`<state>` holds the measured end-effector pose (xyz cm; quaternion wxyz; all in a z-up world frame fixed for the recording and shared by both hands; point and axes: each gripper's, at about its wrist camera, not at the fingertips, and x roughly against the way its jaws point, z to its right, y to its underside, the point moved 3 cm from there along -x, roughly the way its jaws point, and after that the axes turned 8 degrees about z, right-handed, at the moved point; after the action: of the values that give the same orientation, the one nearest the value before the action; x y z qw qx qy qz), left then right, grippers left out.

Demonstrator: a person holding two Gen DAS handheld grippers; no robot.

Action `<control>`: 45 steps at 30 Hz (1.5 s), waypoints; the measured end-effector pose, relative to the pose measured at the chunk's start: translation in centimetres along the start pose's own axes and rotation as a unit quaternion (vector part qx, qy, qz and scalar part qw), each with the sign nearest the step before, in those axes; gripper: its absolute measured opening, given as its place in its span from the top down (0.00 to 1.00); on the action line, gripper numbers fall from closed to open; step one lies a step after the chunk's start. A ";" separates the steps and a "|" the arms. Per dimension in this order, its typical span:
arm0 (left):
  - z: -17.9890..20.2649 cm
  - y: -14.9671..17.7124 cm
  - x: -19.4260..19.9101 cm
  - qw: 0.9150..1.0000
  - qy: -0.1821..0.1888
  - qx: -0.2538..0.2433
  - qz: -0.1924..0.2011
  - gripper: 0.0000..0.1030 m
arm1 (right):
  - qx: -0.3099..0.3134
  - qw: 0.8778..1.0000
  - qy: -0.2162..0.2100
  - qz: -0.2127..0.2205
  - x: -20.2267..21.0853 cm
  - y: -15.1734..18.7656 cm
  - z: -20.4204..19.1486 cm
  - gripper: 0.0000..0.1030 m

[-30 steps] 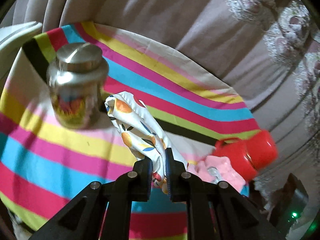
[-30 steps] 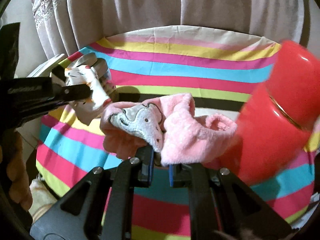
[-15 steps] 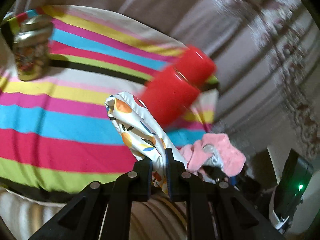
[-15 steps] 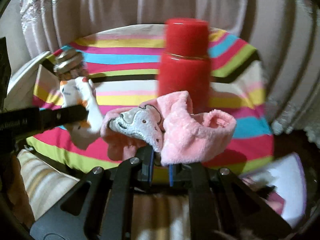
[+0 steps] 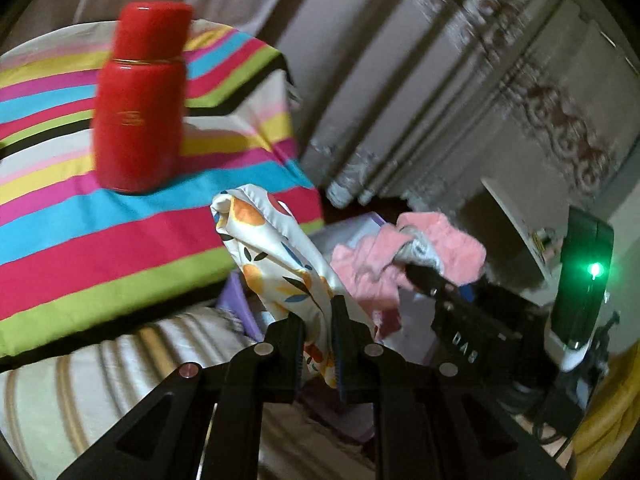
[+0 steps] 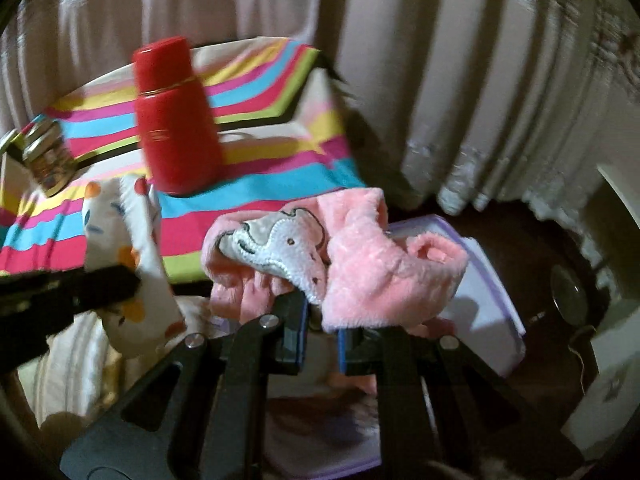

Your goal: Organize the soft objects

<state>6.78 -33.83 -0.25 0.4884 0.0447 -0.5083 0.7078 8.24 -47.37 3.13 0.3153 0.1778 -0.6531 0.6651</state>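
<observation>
Table covered by a striped cloth [image 5: 120,236]. Red flask [image 5: 138,96] stood upright on it, near the corner. Metal tin [image 6: 44,156] seen on it, well apart from flask.

Both handheld tools are matte black plastic: the left gripper [image 5: 318,322] and the right gripper [image 6: 322,326] each have two angular triangular-cutout arms, round silver screws at the pivots, and thin blue pads lining the inner faces of the fingers.
</observation>
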 end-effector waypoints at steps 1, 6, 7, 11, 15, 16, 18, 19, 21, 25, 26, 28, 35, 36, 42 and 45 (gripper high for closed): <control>0.6 0.2 -0.4 1.000 0.003 -0.007 -0.005 0.87 | -0.006 1.000 0.008 -0.001 0.1 0.1 1.0 0.86; 3.3 0.5 -2.0 0.999 0.015 -0.030 -0.020 0.86 | -0.031 0.999 0.038 -0.005 0.4 0.8 4.7 0.86; 4.0 0.6 -2.4 0.999 0.020 -0.038 -0.024 0.86 | -0.036 0.998 0.044 -0.007 0.4 0.9 5.3 0.86; 5.8 1.3 -3.8 0.996 0.036 -0.065 -0.046 0.61 | -0.049 0.996 0.066 -0.016 0.4 1.8 7.4 0.86; 5.6 2.4 -4.8 0.995 0.021 -0.070 -0.069 0.53 | -0.056 0.995 0.074 -0.029 0.7 2.4 8.0 0.81; 5.3 2.7 -4.8 0.995 0.016 -0.068 -0.074 0.53 | -0.055 0.995 0.077 -0.031 0.8 2.6 8.0 0.78; 4.6 3.2 -4.5 0.995 0.006 -0.059 -0.080 0.52 | -0.054 0.994 0.084 -0.035 1.0 3.0 7.8 0.73; 4.1 3.4 -4.0 0.995 0.004 -0.052 -0.083 0.52 | -0.052 0.995 0.083 -0.037 1.0 3.3 7.8 0.69; 3.4 4.0 -2.9 0.996 0.001 -0.033 -0.086 0.46 | -0.047 0.995 0.080 -0.039 1.4 3.7 7.4 0.67; 2.2 5.7 -0.9 0.996 -0.015 -0.001 -0.092 0.35 | -0.035 0.995 0.082 -0.036 2.7 4.3 6.9 0.66; 1.8 6.1 -0.8 0.995 -0.020 0.008 -0.097 0.32 | -0.034 0.995 0.084 -0.035 3.0 4.4 6.9 0.66; 1.3 6.9 -1.1 0.993 -0.038 0.017 -0.114 0.29 | -0.031 0.995 0.086 -0.034 3.6 4.6 6.8 0.66; 1.1 7.4 -1.6 0.992 -0.046 0.017 -0.116 0.29 | -0.024 0.996 0.083 -0.034 4.5 4.9 6.6 0.65; 1.1 7.4 -1.6 0.992 -0.047 0.018 -0.116 0.29 | -0.024 0.996 0.083 -0.034 4.6 5.0 6.6 0.65; 1.0 7.4 -1.8 0.992 -0.046 0.024 -0.116 0.29 | -0.022 0.996 0.079 -0.037 4.6 5.1 6.6 0.65; 1.0 7.4 -1.8 0.992 -0.047 0.021 -0.117 0.29 | -0.020 0.996 0.077 -0.040 4.5 5.2 6.6 0.65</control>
<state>1.86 -35.82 -5.83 0.5423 0.1471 -0.5066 0.6539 0.38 -52.72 2.71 0.3950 0.1458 -0.6320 0.6506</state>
